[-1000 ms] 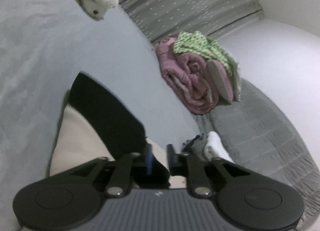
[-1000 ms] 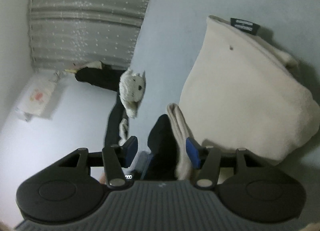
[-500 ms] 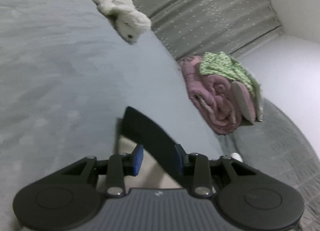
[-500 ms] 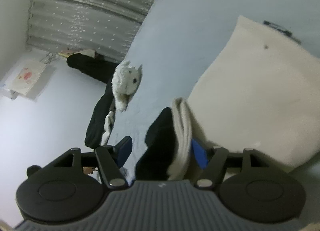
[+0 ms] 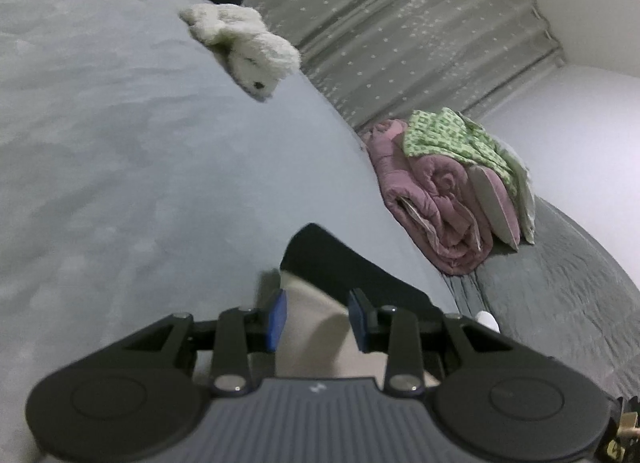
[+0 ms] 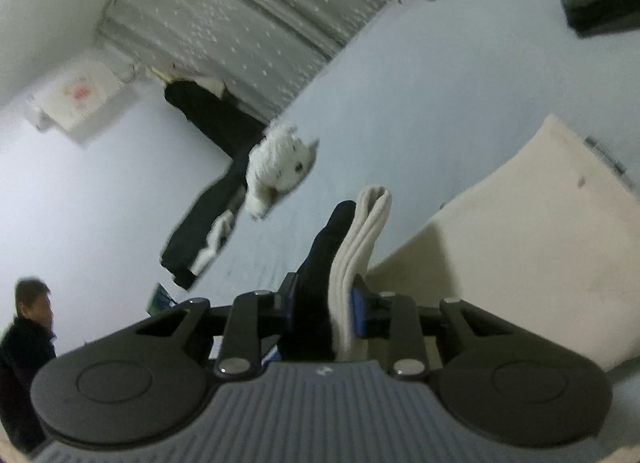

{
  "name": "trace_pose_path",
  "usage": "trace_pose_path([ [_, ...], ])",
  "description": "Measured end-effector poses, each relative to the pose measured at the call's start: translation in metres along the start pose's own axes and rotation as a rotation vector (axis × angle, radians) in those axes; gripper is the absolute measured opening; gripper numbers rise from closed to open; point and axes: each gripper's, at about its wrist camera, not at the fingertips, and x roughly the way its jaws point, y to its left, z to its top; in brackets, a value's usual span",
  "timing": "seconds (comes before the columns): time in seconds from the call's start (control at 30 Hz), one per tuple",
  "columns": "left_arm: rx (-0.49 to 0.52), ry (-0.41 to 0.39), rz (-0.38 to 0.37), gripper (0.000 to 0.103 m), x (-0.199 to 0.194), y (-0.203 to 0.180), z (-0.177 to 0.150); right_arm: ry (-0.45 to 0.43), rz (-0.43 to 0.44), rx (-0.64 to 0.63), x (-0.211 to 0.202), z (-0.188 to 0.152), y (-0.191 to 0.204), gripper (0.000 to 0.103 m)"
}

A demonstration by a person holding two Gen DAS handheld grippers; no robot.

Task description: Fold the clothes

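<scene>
Your bed carries the cream garment, a white plush toy and a folded pink quilt beyond.

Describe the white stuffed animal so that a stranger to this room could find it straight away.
Start from the wide grey bed and follow it to the edge that runs along the dotted grey curtain. The stuffed animal lies there on its own, near a dark garment at that edge. Small, white and fluffy, with a dark eye, it differs from the pink quilt and green patterned cloth bundled farther along.
</scene>
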Motion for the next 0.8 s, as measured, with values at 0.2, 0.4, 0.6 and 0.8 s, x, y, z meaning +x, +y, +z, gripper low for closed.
trace_pose_path([
  [0.2, 0.116, 0.023, -0.042, 0.033, 0.011, -0.025, -0.014, -0.039, 0.041, 0.106, -0.027, 0.019, -0.036, 0.03],
  [0.4, 0.273, 0.056, -0.055, 0.034, 0.024, -0.052, -0.035, -0.092, 0.016, 0.129, -0.047, 0.027, -0.051, 0.03],
  [0.6, 0.397, 0.095, -0.052, 0.036, 0.036, -0.069, -0.055, -0.103, -0.075, 0.092, -0.056, 0.028, -0.064, 0.03],
  [0.8, 0.494, 0.111, -0.024, 0.036, 0.041, -0.075, -0.067, -0.121, -0.245, -0.017, -0.051, 0.02, -0.059, 0.039],
])
